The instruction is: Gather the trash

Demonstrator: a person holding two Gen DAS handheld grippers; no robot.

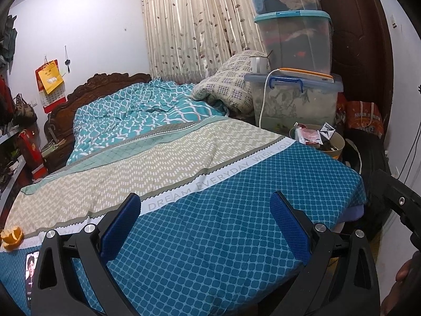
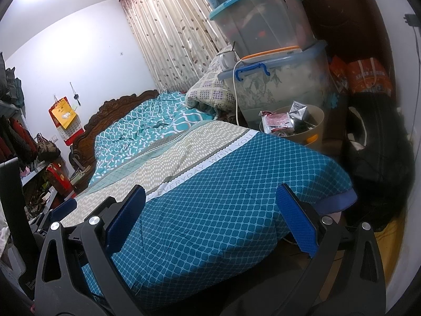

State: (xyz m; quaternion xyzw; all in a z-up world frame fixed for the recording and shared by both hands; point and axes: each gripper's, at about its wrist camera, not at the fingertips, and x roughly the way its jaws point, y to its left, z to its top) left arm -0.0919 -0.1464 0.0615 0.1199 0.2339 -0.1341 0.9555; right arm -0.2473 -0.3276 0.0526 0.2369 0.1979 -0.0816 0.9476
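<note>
A beige trash bin (image 1: 335,144) stands beyond the bed's far right corner, holding red and silver wrappers (image 1: 310,134); it also shows in the right wrist view (image 2: 315,129). An orange peel (image 1: 11,237) lies on the bed at the far left edge, with a phone (image 1: 31,271) just below it. My left gripper (image 1: 205,226) is open and empty above the blue bedspread (image 1: 210,237). My right gripper (image 2: 210,218) is open and empty above the bed's corner. The right gripper's body (image 1: 400,202) shows at the right in the left wrist view.
Stacked clear storage boxes (image 1: 294,42) with a mug (image 1: 257,64) stand behind the bin. A folded quilt (image 1: 231,84) lies on the bed near the curtain. A dark bag (image 2: 376,163) and an orange bag (image 2: 368,76) sit on the right. Shelves line the left wall.
</note>
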